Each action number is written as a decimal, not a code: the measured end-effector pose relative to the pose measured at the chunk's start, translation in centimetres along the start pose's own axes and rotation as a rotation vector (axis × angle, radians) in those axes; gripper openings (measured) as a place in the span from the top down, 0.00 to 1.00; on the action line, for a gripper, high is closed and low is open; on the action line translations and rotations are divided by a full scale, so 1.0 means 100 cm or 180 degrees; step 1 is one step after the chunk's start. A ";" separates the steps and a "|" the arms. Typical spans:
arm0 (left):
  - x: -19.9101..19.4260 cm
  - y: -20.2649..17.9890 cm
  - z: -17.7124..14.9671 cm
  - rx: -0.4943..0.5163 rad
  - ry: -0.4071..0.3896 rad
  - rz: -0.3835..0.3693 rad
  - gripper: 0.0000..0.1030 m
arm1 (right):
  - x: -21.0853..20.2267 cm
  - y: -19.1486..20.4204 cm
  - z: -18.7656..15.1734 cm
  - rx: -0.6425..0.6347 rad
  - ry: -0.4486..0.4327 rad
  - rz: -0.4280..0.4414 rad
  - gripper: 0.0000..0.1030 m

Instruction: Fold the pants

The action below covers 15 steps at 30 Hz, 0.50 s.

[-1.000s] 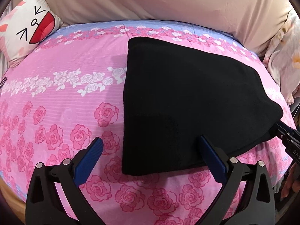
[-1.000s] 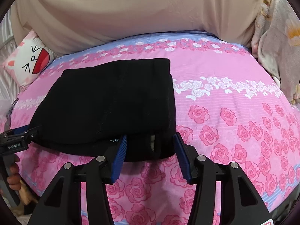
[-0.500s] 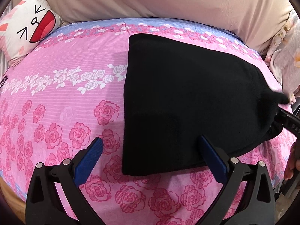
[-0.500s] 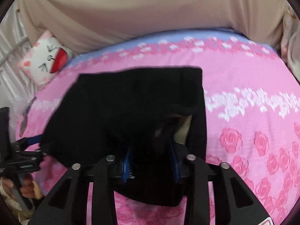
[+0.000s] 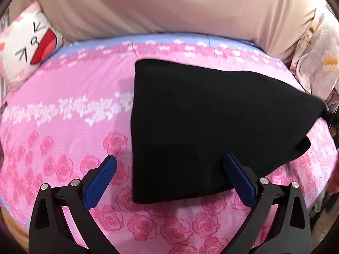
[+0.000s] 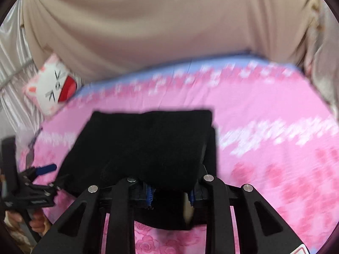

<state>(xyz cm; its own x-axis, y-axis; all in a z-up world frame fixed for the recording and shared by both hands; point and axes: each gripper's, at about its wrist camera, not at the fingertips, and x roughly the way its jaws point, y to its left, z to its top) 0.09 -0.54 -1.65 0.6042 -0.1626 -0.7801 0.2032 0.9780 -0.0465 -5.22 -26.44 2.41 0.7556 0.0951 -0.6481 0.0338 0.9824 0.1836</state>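
The black pants (image 5: pixel 201 122) lie folded on the pink rose-print bedsheet (image 5: pixel 63 110). My left gripper (image 5: pixel 169 177) is open, its blue pads on either side of the near left corner of the pants, just above them. My right gripper (image 6: pixel 170 192) is shut on the near edge of the pants (image 6: pixel 148 148) and holds that edge lifted off the bed, so the cloth drapes over the fingers. In the left wrist view the right corner of the pants is raised at the frame's right edge. The left gripper also shows in the right wrist view (image 6: pixel 42 171).
A white cat-face pillow (image 5: pixel 27 46) lies at the far left of the bed. A beige cover (image 5: pixel 169 10) rises behind the bed. A floral cloth (image 5: pixel 317 59) lies at the far right. The bed's near edge drops off just below the grippers.
My right gripper has closed on the pants' near edge and lifted it up off the bed. The left gripper has stayed open over the near left corner.
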 end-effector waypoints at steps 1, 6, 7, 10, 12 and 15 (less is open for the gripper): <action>0.003 -0.002 -0.001 0.0035 0.0013 0.0055 0.04 | 0.012 -0.007 -0.009 -0.0014 0.0181 -0.0079 0.78; 0.024 0.007 -0.008 -0.0118 0.0229 -0.0007 0.04 | 0.016 -0.039 -0.028 0.0476 0.0273 -0.0135 0.78; 0.022 0.010 -0.006 -0.0121 0.0235 -0.0018 0.04 | -0.005 -0.039 -0.021 0.0476 0.0025 -0.0237 0.77; 0.020 0.015 -0.006 -0.0080 0.0250 -0.0028 0.04 | -0.033 -0.033 -0.003 0.0404 -0.0235 -0.0231 0.73; 0.023 0.018 -0.007 -0.0117 0.0291 -0.0071 0.04 | -0.032 -0.016 0.005 0.0244 -0.0238 -0.0089 0.73; 0.024 0.019 -0.007 -0.0176 0.0295 -0.0085 0.04 | 0.009 0.015 0.000 -0.0062 0.0096 0.0240 0.77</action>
<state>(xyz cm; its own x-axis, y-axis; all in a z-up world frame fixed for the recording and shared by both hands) 1.42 1.06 -4.03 0.5247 -0.1784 -0.8324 0.1739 0.9796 -0.1003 -4.53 -24.88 2.13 0.7355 0.1735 -0.6549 -0.0354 0.9752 0.2186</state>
